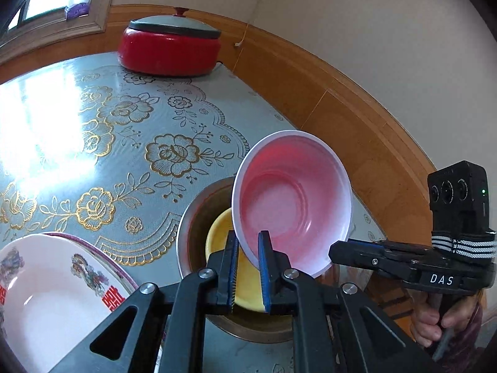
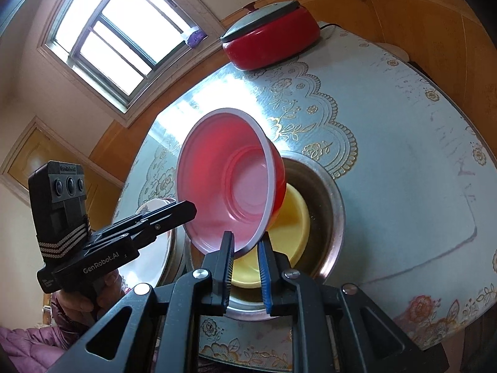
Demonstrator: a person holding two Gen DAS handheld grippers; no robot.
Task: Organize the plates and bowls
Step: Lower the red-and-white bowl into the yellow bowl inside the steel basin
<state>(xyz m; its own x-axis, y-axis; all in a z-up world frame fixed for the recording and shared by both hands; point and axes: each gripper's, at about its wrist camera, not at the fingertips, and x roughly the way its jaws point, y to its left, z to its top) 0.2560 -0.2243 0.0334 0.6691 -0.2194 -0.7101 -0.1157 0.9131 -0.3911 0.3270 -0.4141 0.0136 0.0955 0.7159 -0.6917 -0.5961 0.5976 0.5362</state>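
Red bowl (image 1: 292,202) (image 2: 231,180) hangs tilted between both grippers, its round mouth tipped up and back toward the cameras and its base pointing down and away; being round, it has no long axis. The left gripper (image 1: 248,245) clamps the near rim, one pad inside the bowl and one outside. The right gripper (image 2: 245,244) pinches the rim the same way from its own side. In the left view the right gripper (image 1: 357,248) reaches in from the right, its tip at the bowl's lower right edge; in the right view the left gripper (image 2: 183,209) comes in from the left and meets the bowl's left edge. A hand (image 1: 435,323) (image 2: 93,298) grips each handle.

Just below and beyond the fingers sits one metal basin (image 1: 192,217) (image 2: 329,205) with one yellow bowl (image 1: 217,233) (image 2: 292,227) inside; the red bowl hovers over them. Left of the left gripper lies a white plate (image 1: 52,292) (image 2: 146,261) with red and dragon decoration, and a second rim shows under it. One red lidded pot (image 1: 169,51) (image 2: 273,40) stands well beyond, at the far end of the table (image 1: 93,130) (image 2: 403,161).
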